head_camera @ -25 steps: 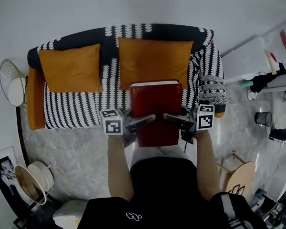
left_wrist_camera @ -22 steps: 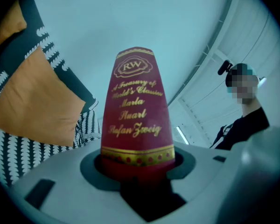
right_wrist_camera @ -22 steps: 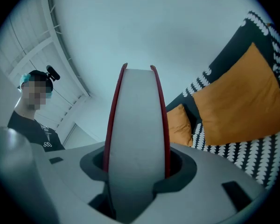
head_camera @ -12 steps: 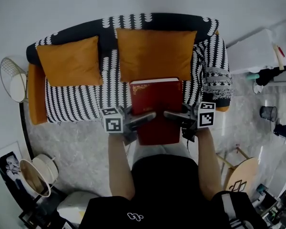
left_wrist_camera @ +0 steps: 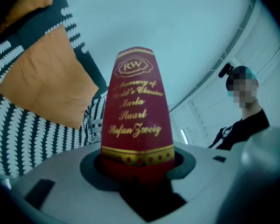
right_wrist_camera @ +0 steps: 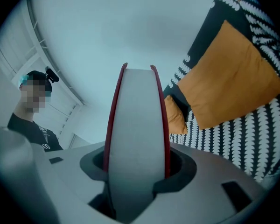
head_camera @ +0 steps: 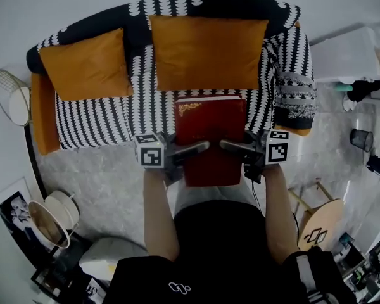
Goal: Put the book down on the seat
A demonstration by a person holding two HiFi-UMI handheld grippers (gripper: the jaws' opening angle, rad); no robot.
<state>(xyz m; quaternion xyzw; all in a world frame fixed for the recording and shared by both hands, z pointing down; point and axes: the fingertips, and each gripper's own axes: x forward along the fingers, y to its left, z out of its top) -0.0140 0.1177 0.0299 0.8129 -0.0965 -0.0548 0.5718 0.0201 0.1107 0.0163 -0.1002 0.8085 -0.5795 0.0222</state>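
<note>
- Red book (head_camera: 210, 138) held flat between both claws; far end over the front edge of the sofa (head_camera: 95, 116) seat, right half; near end out past that edge, above the floor (head_camera: 107, 182)
- Book touching the seat or not: cannot tell
- Left claw (head_camera: 202, 147) clamped on the spine side, gold lettering showing
- Right claw (head_camera: 225, 145) clamped on the page-edge side
- Larger orange cushion (head_camera: 206, 49) against the backrest just behind the book; smaller orange cushion (head_camera: 85, 65) toward the left end

The book (head_camera: 209, 128) hides part of the seat (head_camera: 101, 122).

Qty: 1 book (head_camera: 209, 122), 2 cushions (head_camera: 85, 65) (head_camera: 206, 52), 1 sofa (head_camera: 95, 116).
</note>
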